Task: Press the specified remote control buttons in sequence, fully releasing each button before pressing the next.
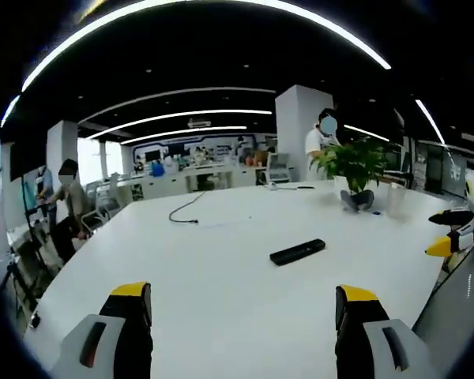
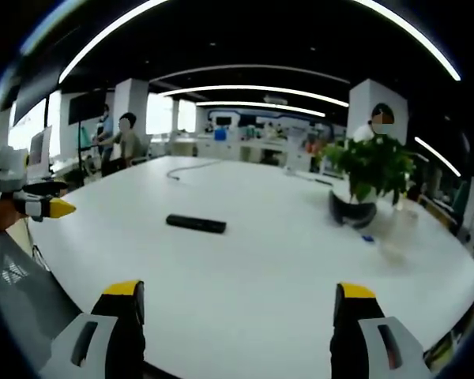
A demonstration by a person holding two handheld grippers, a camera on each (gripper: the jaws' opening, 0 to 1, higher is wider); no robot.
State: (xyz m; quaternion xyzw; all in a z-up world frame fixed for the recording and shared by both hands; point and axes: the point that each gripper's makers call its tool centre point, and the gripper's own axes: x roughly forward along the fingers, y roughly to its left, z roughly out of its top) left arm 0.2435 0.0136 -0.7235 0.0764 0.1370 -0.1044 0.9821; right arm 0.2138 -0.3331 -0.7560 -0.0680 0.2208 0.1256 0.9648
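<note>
Left gripper view: I am holding my left gripper above the near edge of the white table, its two yellow-tipped jaws standing wide apart, released, gripping nothing and touching nothing. The remote control is lying flat on the table well ahead of the jaws, a little to the right of centre, clear of both of them. My right gripper is showing at the right edge of this view, its yellow-tipped jaws lying close together.

Right gripper view: I am keeping my right gripper over the table's near edge as well, jaws spread wide, released and empty. The remote control is resting ahead and to the left of the jaws, well apart from them. My left gripper is entering from the left edge, a yellow tip pointing toward the table.

A potted plant is standing on the far right part of the table, beyond the remote control. A dark cable is lying on the far side of the table.

Writing: no brand or label is legible; any button markings on the remote control are too small to read.
</note>
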